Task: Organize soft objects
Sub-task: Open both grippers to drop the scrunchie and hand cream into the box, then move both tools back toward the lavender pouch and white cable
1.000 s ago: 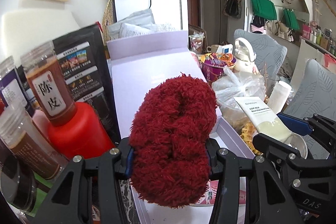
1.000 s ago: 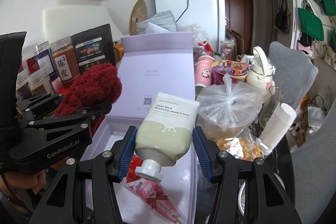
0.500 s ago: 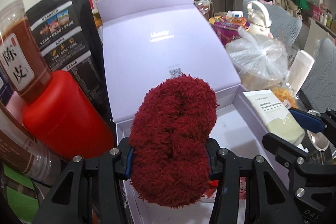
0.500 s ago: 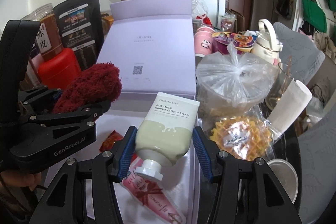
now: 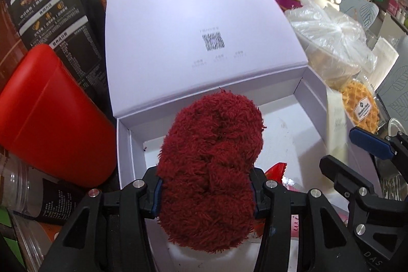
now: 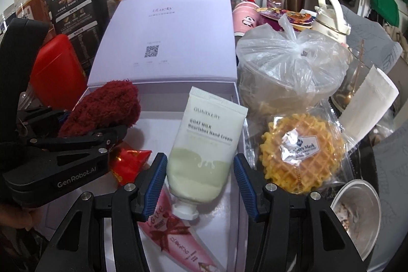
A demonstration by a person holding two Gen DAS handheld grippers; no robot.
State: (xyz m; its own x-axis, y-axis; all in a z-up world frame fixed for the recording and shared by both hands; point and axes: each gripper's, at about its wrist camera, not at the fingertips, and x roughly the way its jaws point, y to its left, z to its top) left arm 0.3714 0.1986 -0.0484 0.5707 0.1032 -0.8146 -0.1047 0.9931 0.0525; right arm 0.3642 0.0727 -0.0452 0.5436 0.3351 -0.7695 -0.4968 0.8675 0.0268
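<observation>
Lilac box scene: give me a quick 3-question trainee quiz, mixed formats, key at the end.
1. True or false: the lid of the lilac box is shut.
2. Multiple choice: what is the left hand-held gripper shut on? A) hand cream tube B) red fluffy item C) waffle packet
3. Fill in: the tube in the right hand-held gripper has its cap pointing ____ the camera.

Key
1. False; the lid stands open behind the tray.
2. B; the red fluffy item sits between its pads, over the box.
3. Toward; the white cap is nearest the lens.
</observation>
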